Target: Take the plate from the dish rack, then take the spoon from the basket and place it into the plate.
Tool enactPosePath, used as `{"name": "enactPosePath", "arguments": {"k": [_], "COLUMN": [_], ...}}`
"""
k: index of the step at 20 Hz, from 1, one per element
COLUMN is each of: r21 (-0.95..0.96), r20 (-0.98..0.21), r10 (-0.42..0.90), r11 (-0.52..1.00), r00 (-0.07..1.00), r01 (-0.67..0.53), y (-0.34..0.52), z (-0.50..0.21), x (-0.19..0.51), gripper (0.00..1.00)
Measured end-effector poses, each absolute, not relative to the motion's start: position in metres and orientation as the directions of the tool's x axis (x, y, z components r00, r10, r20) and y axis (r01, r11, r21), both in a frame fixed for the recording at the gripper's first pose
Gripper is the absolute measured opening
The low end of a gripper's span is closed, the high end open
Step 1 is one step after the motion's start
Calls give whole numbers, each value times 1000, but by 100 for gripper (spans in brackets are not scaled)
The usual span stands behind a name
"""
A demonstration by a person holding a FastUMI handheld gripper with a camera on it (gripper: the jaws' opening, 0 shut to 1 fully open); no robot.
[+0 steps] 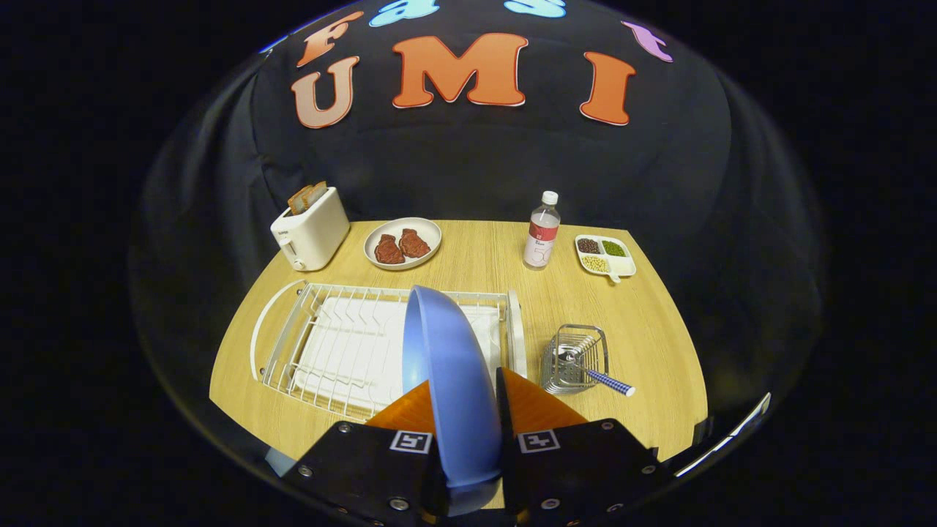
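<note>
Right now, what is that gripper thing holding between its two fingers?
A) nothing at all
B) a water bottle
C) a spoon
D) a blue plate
D: the blue plate stands on edge, clamped between the two fingers of the gripper, above the dish rack; the spoon lies in the wire basket.

We saw a wooden table (468,263) under everything. At its far left corner stood a white toaster (310,233) with bread slices (307,196) poking out of the top. Just beside it lay a white dish (403,243) carrying two pieces of red meat (401,247). Further right a clear bottle (542,230) with a white cap stood upright, and near it sat a divided tray (605,255) holding dark, green and pale beans.
</note>
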State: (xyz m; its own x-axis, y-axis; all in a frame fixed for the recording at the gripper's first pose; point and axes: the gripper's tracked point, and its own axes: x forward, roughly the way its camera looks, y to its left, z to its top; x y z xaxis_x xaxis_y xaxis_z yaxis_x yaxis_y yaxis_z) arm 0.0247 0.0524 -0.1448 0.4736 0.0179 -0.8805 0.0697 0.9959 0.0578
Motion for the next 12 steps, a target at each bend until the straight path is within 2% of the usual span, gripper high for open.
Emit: {"name": "enactPosePath", "arguments": {"k": [12], "r21": [204], "r20": [-891], "r10": [160], "r11": [977], "r00": [425], "r01": [61], "y": [56], "z": [-174], "x": [-62], "gripper": [28]}}
